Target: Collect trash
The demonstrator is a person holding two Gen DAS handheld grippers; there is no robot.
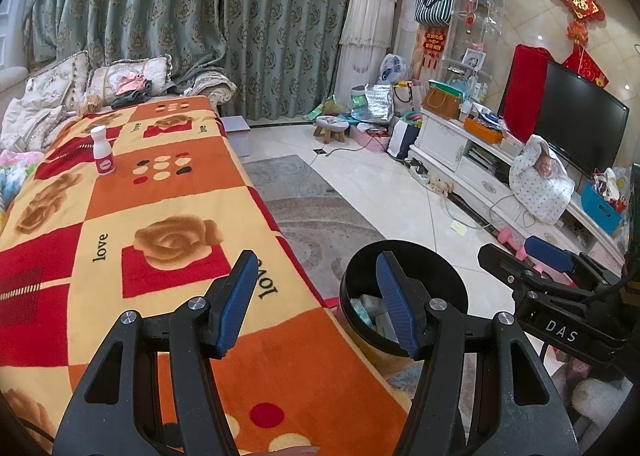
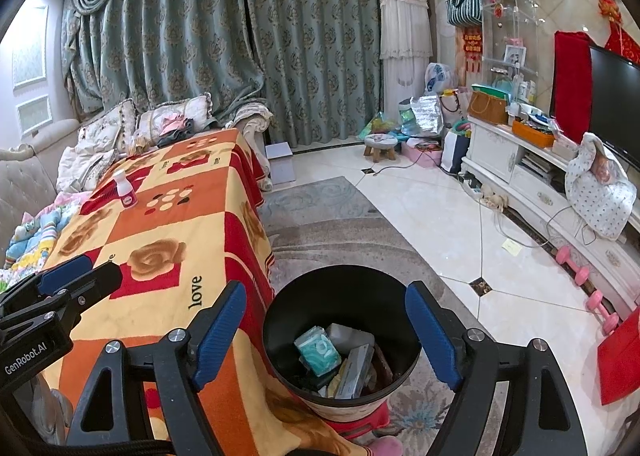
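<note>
Now both tools hang empty, jaws apart: our right tool (image 2: 326, 330) over the bin (image 2: 280, 320) (already holding wrappers), our left tool (image 1: 316, 304) beside it; the bottle (image 1: 103, 151) stands upright far ahead on the bench (image 1: 168, 191); we should reach squarely and grip its waist.

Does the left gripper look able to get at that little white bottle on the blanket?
Probably yes. The left gripper has open, empty jaws, and the white bottle stands upright alone on the blanket with nothing between them. It is well ahead, though, so the person would have to move closer.
</note>
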